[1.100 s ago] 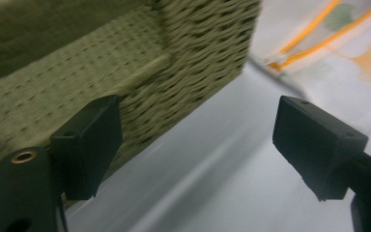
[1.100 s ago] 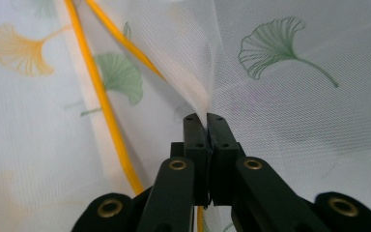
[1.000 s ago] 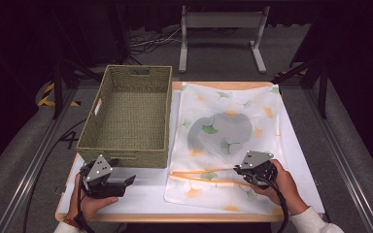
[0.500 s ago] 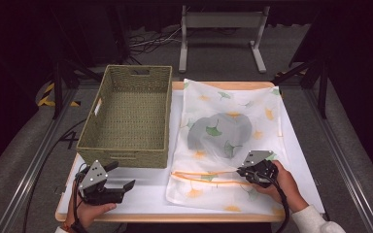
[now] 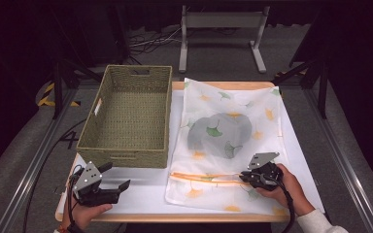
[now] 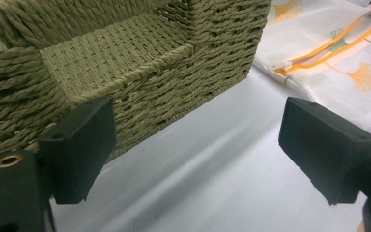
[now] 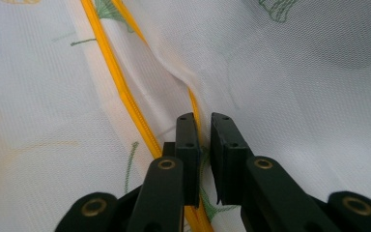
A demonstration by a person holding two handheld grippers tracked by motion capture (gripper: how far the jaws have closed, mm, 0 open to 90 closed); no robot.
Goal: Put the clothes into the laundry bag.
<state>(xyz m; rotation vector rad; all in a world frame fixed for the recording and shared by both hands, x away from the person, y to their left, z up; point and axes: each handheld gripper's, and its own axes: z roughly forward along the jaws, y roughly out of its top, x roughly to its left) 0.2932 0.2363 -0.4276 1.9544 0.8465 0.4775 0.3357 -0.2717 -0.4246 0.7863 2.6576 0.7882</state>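
Observation:
A white mesh bag [image 5: 267, 126] printed with ginkgo leaves lies flat on the table, with a grey garment [image 5: 199, 138] inside. Its orange zipper [image 5: 204, 177] [image 7: 121, 87] runs across near the front. My right gripper [image 5: 243, 177] [image 7: 205, 121] rests on the bag at the zipper's right end. Its jaws have just been opening to a narrow gap over the zipper edge, and the pads do not press on it. My left gripper [image 5: 117, 175] [image 6: 198, 145] hovers at the front left with jaws wide, just widened a little, and nothing between them.
A woven olive basket [image 5: 126, 156] [image 6: 174, 72] stands empty at the left, right in front of my left gripper. The white table top [image 5: 145, 191] shows between the basket and the front edge. Metal frame rails run along both sides of the table.
My left gripper has drifted slightly toward the table's front-left corner. My right hand has shifted a little right and lower on the bag.

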